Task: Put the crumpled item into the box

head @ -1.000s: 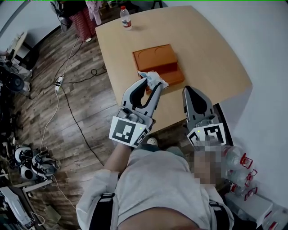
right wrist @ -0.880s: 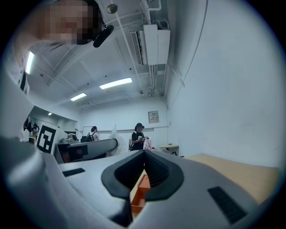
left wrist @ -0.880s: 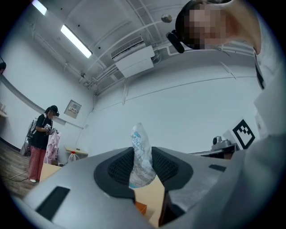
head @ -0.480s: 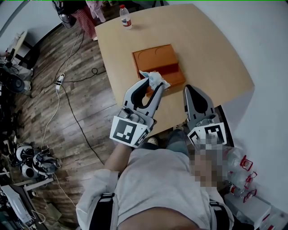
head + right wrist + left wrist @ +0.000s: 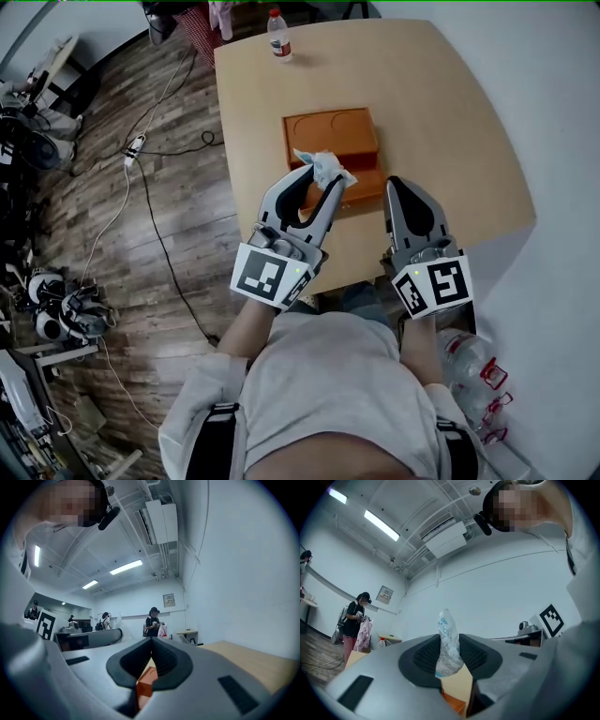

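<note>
An orange box [image 5: 330,132] lies on the wooden table [image 5: 441,103]. My left gripper [image 5: 320,180] is shut on the crumpled item [image 5: 326,169], a white and blue wrapper, and holds it just above the box's near edge. In the left gripper view the crumpled item [image 5: 448,644] stands upright between the ribbed pads [image 5: 426,657], with the box [image 5: 453,704] below. My right gripper [image 5: 399,186] is shut and holds nothing, right of the box near the table's front edge. In the right gripper view the right gripper [image 5: 151,654] has its jaws together and the box [image 5: 144,687] shows beneath.
A plastic bottle [image 5: 278,22] with a red cap stands at the table's far edge. Cables [image 5: 150,225] run over the wooden floor on the left, with gear [image 5: 61,314] beside them. A person [image 5: 352,621] stands far off in the room.
The head view has shifted, so the table sits further right. My left gripper still holds the crumpled item by the box's near edge, slightly further over it. The right gripper has barely moved.
</note>
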Demonstrator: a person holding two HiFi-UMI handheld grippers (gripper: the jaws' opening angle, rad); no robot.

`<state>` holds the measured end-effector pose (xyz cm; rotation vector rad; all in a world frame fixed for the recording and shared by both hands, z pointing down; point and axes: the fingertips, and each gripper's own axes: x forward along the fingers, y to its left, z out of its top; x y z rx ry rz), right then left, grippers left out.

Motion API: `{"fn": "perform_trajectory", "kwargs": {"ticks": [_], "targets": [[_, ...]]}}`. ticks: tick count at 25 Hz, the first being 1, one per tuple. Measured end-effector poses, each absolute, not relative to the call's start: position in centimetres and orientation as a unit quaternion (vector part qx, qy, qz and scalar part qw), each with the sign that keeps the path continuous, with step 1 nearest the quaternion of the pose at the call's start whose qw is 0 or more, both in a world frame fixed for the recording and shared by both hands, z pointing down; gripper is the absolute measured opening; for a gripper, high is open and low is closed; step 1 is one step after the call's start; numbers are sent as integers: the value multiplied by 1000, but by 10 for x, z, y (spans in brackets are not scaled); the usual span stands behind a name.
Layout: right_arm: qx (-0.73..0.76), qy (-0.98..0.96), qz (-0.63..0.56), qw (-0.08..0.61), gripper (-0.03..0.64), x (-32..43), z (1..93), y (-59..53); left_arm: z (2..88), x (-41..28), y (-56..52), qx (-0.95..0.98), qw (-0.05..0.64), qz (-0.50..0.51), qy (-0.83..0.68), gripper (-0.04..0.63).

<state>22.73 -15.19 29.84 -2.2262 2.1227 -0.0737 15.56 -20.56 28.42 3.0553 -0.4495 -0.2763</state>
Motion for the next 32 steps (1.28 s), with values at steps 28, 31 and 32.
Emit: {"fn": "perform_trajectory", "kwargs": {"ticks": [28,31,32], "targets": [[-572,819,-55,7,9,264,309,-211,296,186,-228,942,30,-76,-325,130],[-558,827,-60,4,9,264,313,-215,302,186,-229,937,33,-71,-339,130],[-554,830,-62,3,9,264,315,-217,304,186,-230,936,35,-69,-344,130]]}}
